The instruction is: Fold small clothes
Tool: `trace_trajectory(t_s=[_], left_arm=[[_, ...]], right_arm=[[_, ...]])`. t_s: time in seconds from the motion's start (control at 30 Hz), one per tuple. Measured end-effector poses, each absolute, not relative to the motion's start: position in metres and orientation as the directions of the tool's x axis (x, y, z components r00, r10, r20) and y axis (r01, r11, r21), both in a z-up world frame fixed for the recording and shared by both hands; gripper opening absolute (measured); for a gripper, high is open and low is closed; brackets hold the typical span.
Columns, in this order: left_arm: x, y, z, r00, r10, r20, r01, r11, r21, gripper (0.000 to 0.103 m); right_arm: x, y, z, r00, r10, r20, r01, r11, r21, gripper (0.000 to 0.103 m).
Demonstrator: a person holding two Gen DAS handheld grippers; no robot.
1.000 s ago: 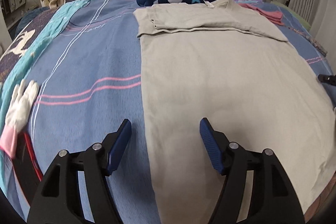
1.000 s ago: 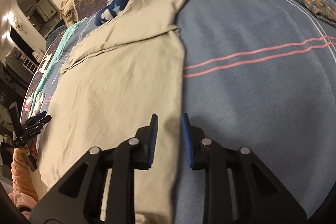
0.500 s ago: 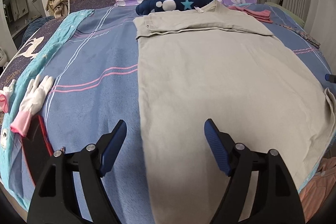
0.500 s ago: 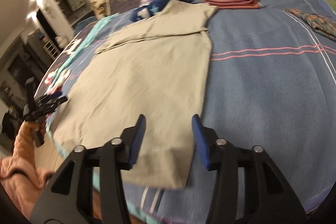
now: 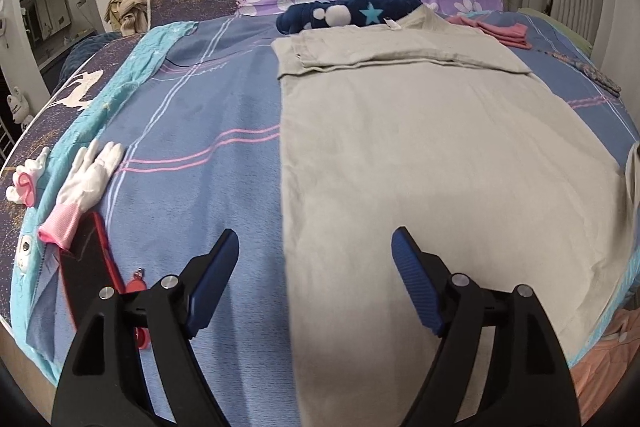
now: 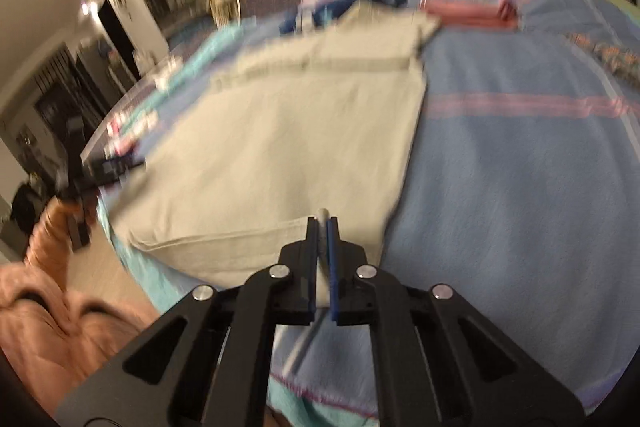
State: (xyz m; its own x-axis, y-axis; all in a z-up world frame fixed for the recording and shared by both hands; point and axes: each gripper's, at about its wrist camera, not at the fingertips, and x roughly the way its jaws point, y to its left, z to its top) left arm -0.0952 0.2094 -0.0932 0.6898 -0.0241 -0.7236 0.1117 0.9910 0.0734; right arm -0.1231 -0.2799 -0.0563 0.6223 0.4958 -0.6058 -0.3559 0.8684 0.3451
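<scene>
Our beige shirt lies flat on the bed, sleeves folded in. Our right gripper has its fingers clamped on the near hem corner; the left gripper is opening over the other side, holding nothing. Lifting one corner alone could drag the shirt askew and undo the sleeve folds.

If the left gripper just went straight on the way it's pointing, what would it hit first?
Most likely the beige shirt near its left edge, perhaps the blue bedcover beside it. The left gripper is opening with nothing between its jaws.
</scene>
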Motion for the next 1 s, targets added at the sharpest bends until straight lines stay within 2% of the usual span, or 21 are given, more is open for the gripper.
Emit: trace_trajectory(t_s=[0.07, 0.1, 0.2, 0.33, 0.4, 0.47, 0.53, 0.67, 0.73, 0.83, 0.87, 0.9, 0.93, 0.97, 1.0], left_arm=[[-0.095, 0.216, -0.086, 0.701, 0.0, -0.713, 0.086, 0.993, 0.085, 0.079], [-0.095, 0.221, -0.08, 0.711, 0.012, -0.703, 0.072, 0.993, 0.089, 0.079], [-0.102, 0.233, -0.064, 0.744, 0.0, -0.668, 0.052, 0.997, 0.059, 0.079], [-0.119, 0.252, -0.04, 0.8, -0.039, -0.598, 0.04, 0.999, -0.013, 0.084], [-0.13, 0.256, -0.03, 0.824, -0.104, -0.557, 0.087, 0.995, -0.056, 0.089], [-0.137, 0.245, -0.026, 0.807, -0.184, -0.561, 0.179, 0.982, -0.065, 0.089], [-0.142, 0.222, -0.031, 0.757, -0.24, -0.608, 0.293, 0.956, -0.012, 0.089], [-0.165, 0.15, -0.058, 0.656, -0.271, -0.704, 0.539, 0.821, 0.186, 0.089], [-0.168, 0.126, -0.071, 0.626, -0.279, -0.728, 0.594, 0.776, 0.213, 0.089], [-0.157, 0.105, -0.092, 0.637, -0.217, -0.739, 0.585, 0.761, 0.281, 0.088], [-0.15, 0.103, -0.1, 0.641, -0.184, -0.745, 0.571, 0.763, 0.303, 0.08], [-0.143, 0.103, -0.106, 0.64, -0.155, -0.753, 0.561, 0.764, 0.32, 0.062], [-0.137, 0.105, -0.108, 0.638, -0.134, -0.758, 0.551, 0.767, 0.329, 0.053], [-0.13, 0.108, -0.108, 0.643, -0.109, -0.758, 0.53, 0.778, 0.338, 0.032], [-0.117, 0.117, -0.102, 0.66, -0.067, -0.749, 0.483, 0.801, 0.354, 0.021]], right_arm=[[-0.11, -0.294, -0.039, 0.685, 0.486, -0.543, -0.323, 0.87, 0.372, 0.004], [-0.103, -0.297, -0.036, 0.707, 0.457, -0.539, -0.294, 0.884, 0.363, 0.004], [-0.07, -0.304, -0.04, 0.738, 0.324, -0.591, -0.166, 0.937, 0.307, 0.004], [-0.04, -0.305, -0.059, 0.701, 0.317, -0.639, -0.122, 0.936, 0.33, 0.004], [-0.034, -0.306, -0.066, 0.686, 0.318, -0.655, -0.108, 0.934, 0.34, 0.004], [-0.028, -0.307, -0.072, 0.672, 0.317, -0.67, -0.09, 0.932, 0.351, 0.004], [-0.026, -0.308, -0.077, 0.664, 0.316, -0.678, -0.081, 0.931, 0.356, 0.004], [-0.021, -0.306, -0.081, 0.652, 0.307, -0.694, -0.063, 0.933, 0.354, 0.004], [-0.018, -0.304, -0.082, 0.649, 0.308, -0.696, -0.059, 0.932, 0.357, 0.004], [-0.015, -0.3, -0.081, 0.65, 0.309, -0.695, -0.062, 0.932, 0.356, 0.004], [-0.016, -0.3, -0.081, 0.65, 0.306, -0.695, -0.062, 0.934, 0.353, 0.004], [-0.016, -0.3, -0.08, 0.651, 0.302, -0.696, -0.063, 0.936, 0.347, 0.004], [-0.017, -0.3, -0.079, 0.652, 0.299, -0.697, -0.062, 0.937, 0.345, 0.004], [-0.018, -0.302, -0.077, 0.655, 0.296, -0.696, -0.059, 0.937, 0.343, 0.004], [-0.017, -0.305, -0.076, 0.656, 0.297, -0.694, -0.058, 0.936, 0.346, 0.004]])
